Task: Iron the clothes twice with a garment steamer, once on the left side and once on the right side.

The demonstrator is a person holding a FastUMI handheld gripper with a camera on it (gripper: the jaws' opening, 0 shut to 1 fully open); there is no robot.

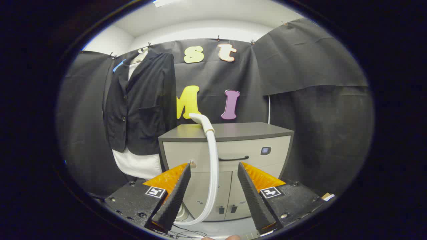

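Observation:
A dark blazer [140, 103] over a white shirt [138, 165] hangs on the booth wall, left of a grey cabinet [227, 133]. The garment steamer's white hose [212, 166] rises in front of the cabinet between my fingers and curves over to its head [199, 118], which rests at the cabinet's top front edge, pointing toward the blazer. My gripper [213, 170] is open. Its fingertips stand on either side of the hose with clear gaps, touching nothing. The hose's lower end bends away behind the left finger [176, 196].
The cabinet has a drawer with a dark handle [233, 158], a small panel [265, 150] and two lower doors. Thin cables [186, 233] lie on the pale floor below the fingers. A white cord [268, 110] hangs down the wall behind the cabinet.

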